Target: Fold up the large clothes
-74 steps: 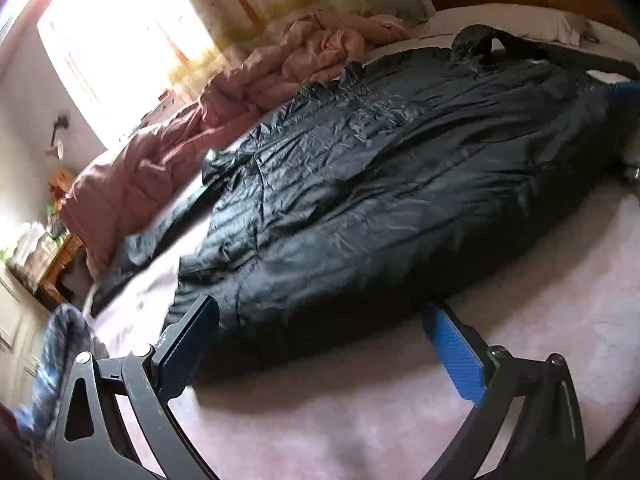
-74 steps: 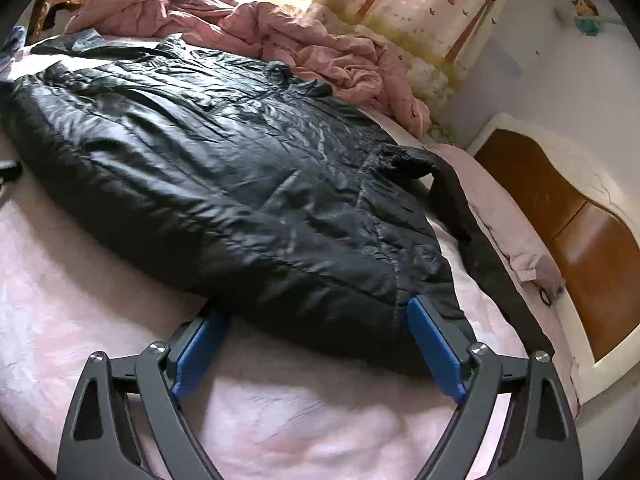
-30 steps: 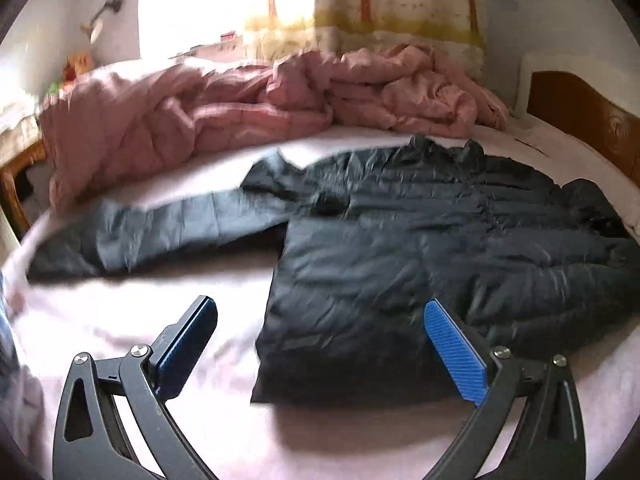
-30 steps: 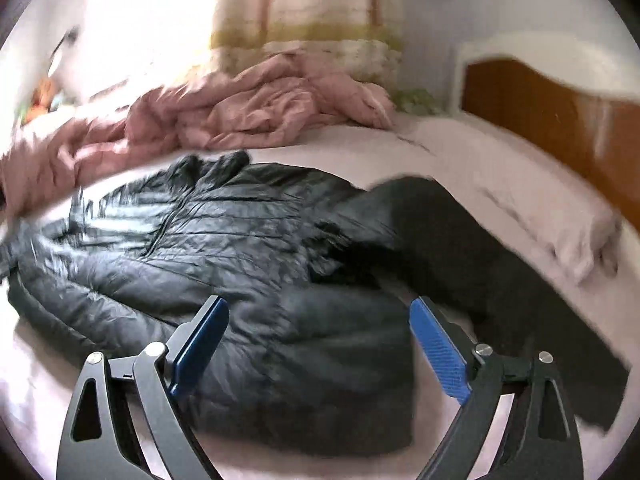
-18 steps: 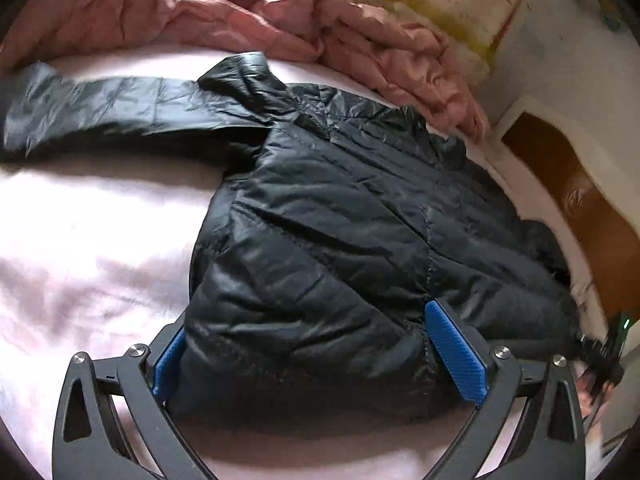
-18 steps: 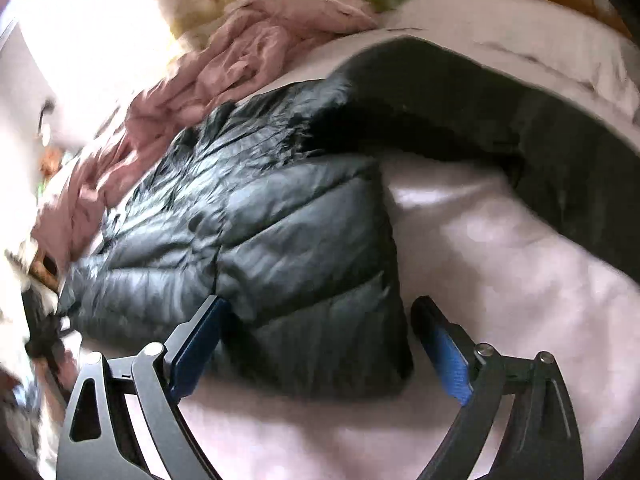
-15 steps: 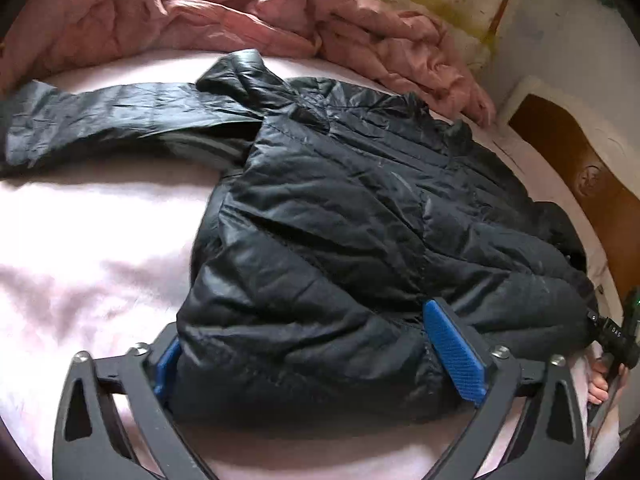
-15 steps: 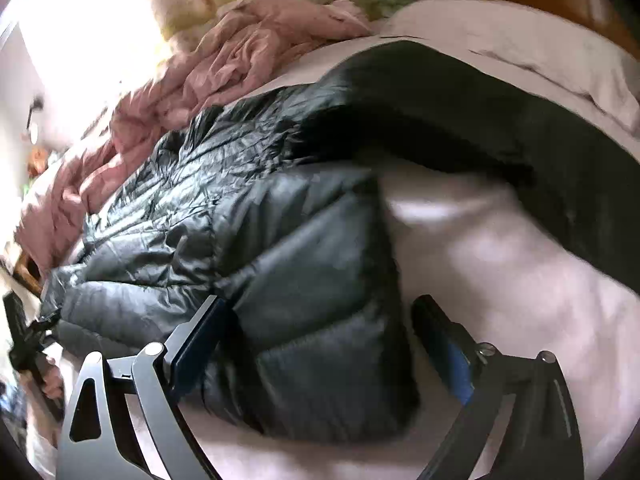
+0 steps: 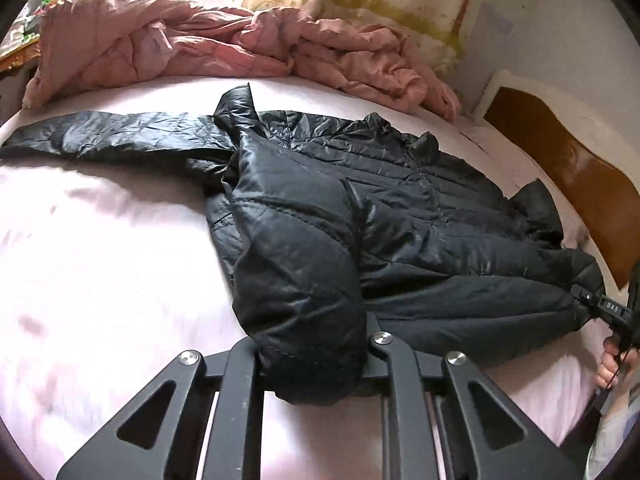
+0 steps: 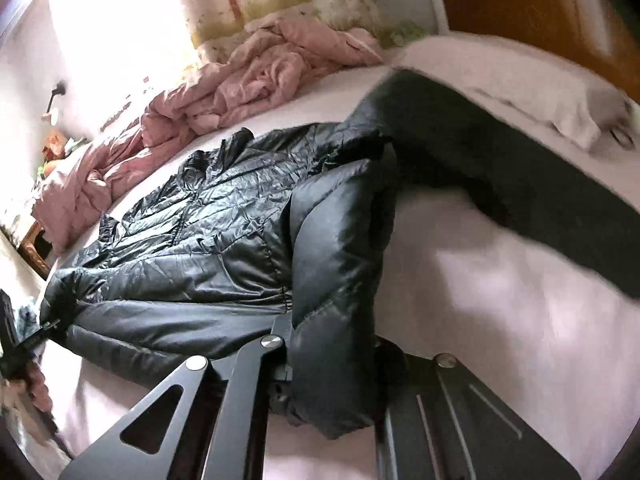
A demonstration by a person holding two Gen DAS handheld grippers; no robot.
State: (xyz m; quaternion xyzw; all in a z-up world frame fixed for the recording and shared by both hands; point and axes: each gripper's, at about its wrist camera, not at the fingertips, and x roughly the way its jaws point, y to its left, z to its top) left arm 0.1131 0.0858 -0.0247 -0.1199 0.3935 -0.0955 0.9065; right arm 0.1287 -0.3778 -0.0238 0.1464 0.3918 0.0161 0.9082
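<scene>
A black puffer jacket lies spread on the pink bed sheet, with one sleeve stretched out to the left. My left gripper is shut on the jacket's near hem corner, which bulges up between its jaws. In the right wrist view the same jacket lies ahead, its other sleeve reaching toward the pillow. My right gripper is shut on the opposite hem corner. The pads of both grippers are hidden by the fabric.
A crumpled pink duvet lies along the far side of the bed. A wooden headboard stands at the right, with a pale pillow before it. A curtained window lies beyond the bed.
Both grippers moved onto the jacket's hem corners and closed on them. The corners now bunch up between the jaws and are raised slightly.
</scene>
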